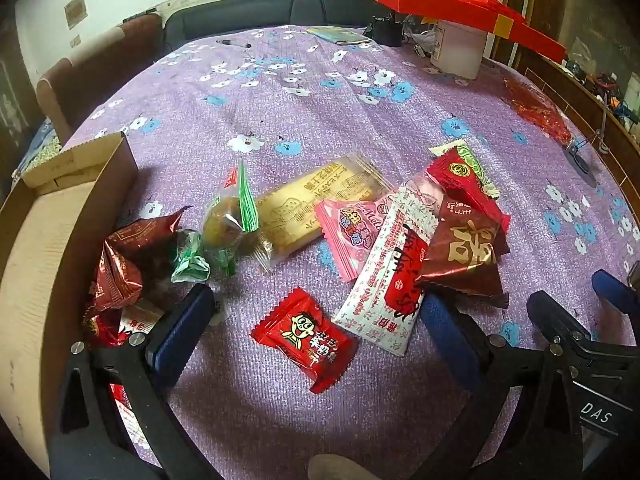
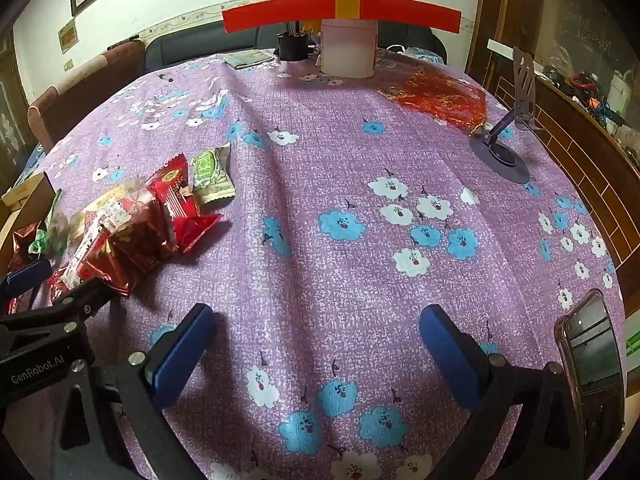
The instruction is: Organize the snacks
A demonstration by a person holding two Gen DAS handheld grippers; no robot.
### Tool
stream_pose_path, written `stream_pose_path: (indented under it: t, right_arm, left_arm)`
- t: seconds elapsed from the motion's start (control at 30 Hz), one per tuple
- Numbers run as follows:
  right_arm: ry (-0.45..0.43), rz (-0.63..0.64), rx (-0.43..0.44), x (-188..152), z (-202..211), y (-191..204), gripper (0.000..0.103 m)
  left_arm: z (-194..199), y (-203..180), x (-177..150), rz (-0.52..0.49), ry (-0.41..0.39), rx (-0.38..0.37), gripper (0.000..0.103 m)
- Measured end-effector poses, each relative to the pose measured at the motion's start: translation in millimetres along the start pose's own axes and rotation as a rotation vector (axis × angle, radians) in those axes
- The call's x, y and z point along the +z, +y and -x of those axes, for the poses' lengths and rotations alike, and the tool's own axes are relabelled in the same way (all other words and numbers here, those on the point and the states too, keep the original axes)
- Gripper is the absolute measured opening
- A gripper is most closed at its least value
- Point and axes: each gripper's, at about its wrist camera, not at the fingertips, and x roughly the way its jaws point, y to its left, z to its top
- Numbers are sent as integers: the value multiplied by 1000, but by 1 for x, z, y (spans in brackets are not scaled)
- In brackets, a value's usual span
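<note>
Two hand-held grippers hover low over a counter [image 2: 320,160] covered in a purple cloth printed with blue and white flowers.

Nearest in the left wrist view, the left gripper [image 1: 316,320] has its blue-padded jaws spread wide, holding nothing. Between them lies a small red candy packet [image 1: 306,338] with a cartoon face, flat on the cloth and touching neither pad. Just past the right pad, a long white-and-red wrapper [image 1: 388,276] lies partly over a dark brown packet [image 1: 466,258] with a gold character. Beyond these sit a pink packet [image 1: 352,236], a bright red packet [image 1: 466,188] and a pale green-and-white packet [image 1: 472,160], all overlapping in a loose heap. In the middle, a clear-wrapped yellow biscuit bar [image 1: 316,208] lies beside a green-trimmed clear packet [image 1: 232,216]. To the left, crumpled dark red foil packets [image 1: 124,264] rest against the wall of an open cardboard box [image 1: 44,248].

The right gripper [image 2: 316,340] hangs to the right of the heap, its jaws wide apart over bare cloth, gripping nothing. A phone [image 2: 592,360] lies at its right edge.

Farther off, a phone stand [image 2: 504,152] sits near crinkled red film [image 2: 440,96]. At the far edge, a white tub [image 2: 348,48] carries a flat red box [image 2: 340,14], with a dark cup [image 2: 294,46], a booklet [image 2: 248,58] and a pen [image 2: 166,78] nearby.
</note>
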Motion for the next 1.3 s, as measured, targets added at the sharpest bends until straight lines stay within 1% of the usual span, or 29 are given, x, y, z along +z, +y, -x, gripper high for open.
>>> stream_pose_path:
  t: [1.07, 1.2, 1.3]
  right_arm:
    - [1, -2, 2, 0, 1, -1, 103]
    - [3, -4, 5, 0, 2, -2, 103]
    - [50, 1, 20, 0, 3, -2, 103]
  left_arm:
    - [0, 1, 0, 4, 1, -2, 103]
    - [-1, 2, 3, -23, 42, -18, 103]
    - [0, -1, 2, -56, 67, -36, 103]
